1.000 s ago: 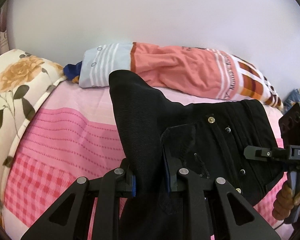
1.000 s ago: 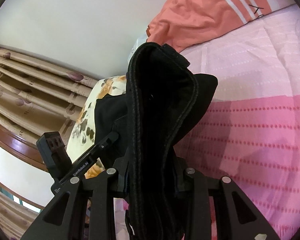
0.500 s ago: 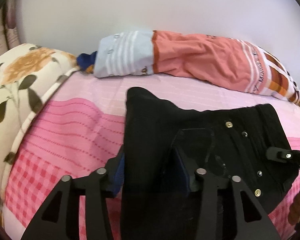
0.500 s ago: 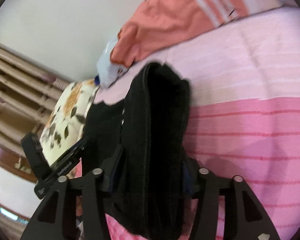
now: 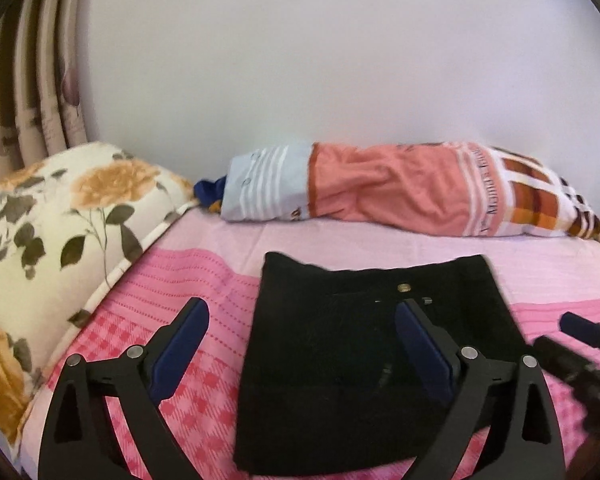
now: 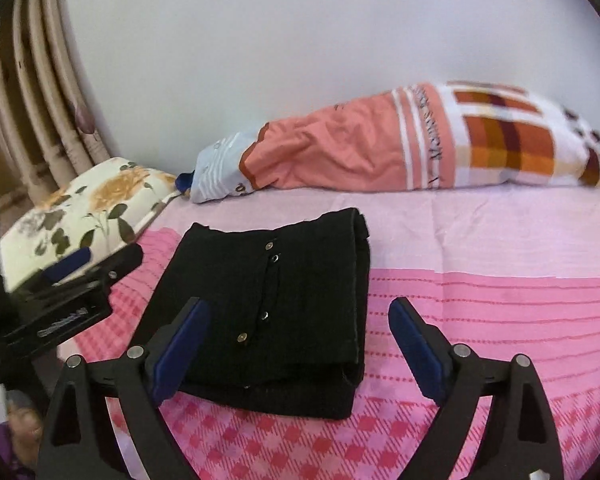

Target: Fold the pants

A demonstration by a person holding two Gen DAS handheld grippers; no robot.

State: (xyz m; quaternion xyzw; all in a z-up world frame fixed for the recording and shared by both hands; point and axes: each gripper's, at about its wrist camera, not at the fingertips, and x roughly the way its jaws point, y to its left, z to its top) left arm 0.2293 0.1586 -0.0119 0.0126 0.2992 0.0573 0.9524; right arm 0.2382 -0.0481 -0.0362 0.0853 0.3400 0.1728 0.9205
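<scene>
Left gripper (image 5: 302, 316) hovers level above the folded black pants (image 5: 364, 364), jaws spread wide and empty; right gripper (image 6: 298, 316) likewise gapes, holding nothing. Pants lie flat on the pink bedsheet (image 6: 480, 320), near a floral pillow (image 5: 60, 216)
</scene>
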